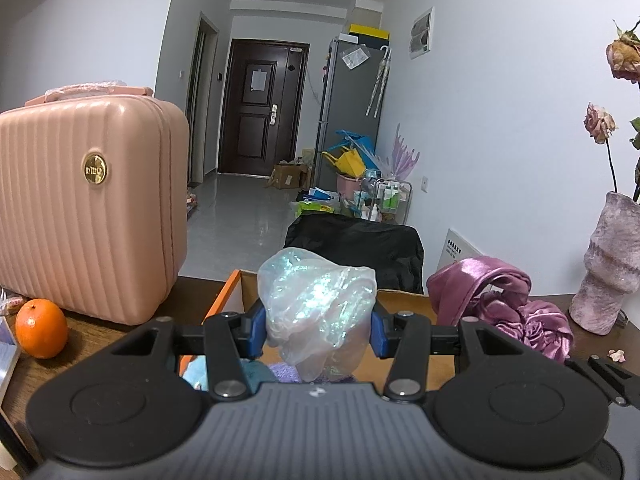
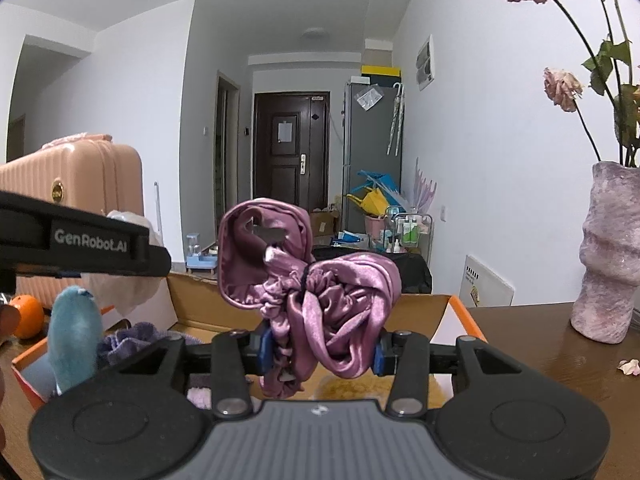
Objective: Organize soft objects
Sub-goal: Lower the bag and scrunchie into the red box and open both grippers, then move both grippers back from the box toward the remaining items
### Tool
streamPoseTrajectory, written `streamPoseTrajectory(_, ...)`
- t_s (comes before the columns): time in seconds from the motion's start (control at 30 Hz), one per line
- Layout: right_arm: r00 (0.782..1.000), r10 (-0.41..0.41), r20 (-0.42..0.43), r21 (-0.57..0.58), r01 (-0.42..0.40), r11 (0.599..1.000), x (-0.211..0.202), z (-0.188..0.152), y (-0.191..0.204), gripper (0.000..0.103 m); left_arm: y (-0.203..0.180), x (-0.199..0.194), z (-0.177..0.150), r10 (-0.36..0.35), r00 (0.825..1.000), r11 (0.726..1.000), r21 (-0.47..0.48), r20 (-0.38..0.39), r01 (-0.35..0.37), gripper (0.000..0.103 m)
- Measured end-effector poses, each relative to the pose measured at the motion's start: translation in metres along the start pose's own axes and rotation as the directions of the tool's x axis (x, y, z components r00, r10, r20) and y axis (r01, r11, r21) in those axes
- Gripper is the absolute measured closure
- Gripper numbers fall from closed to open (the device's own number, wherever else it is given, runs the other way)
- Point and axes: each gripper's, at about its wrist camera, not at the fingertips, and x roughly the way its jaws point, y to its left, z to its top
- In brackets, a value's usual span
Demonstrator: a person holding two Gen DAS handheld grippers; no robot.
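A shimmery pouch [image 1: 316, 312] sits pinched in the left tool [image 1: 318, 334] above the box [image 1: 230, 292], while the right tool [image 2: 320, 354] clamps a satin bonnet [image 2: 316, 292] over the same box. Slack, slippery folds hang loose; either piece could slide free or snag the box rim on the surface [image 2: 536, 340].
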Motion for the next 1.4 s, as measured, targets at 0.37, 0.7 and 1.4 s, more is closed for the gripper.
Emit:
streamPoseTrajectory(0.37, 0.999, 0.020, -0.040, 0.011, -0.020, 1.000, 0.002, -0.003, -0.005, 0.040, 0.002, -0.001, 0.000, -0.003, 1.000, 1.000, 0.005, -0.007, 0.004, 0.037)
streamPoseTrajectory(0.7, 1.000, 0.013, -0.010, 0.039, -0.013, 0.999, -0.007, -0.005, -0.007, 0.003, 0.005, -0.019, -0.003, 0.043, 0.998, 0.999, 0.029, 0.055, -0.045, 0.000)
streamPoseTrajectory(1.4, 0.998, 0.018, 0.066, 0.022, -0.019, 1.000, -0.039, -0.010, -0.004, 0.000, 0.014, -0.045, -0.006, 0.054, 0.997, 0.999, 0.007, 0.059, -0.054, 0.000)
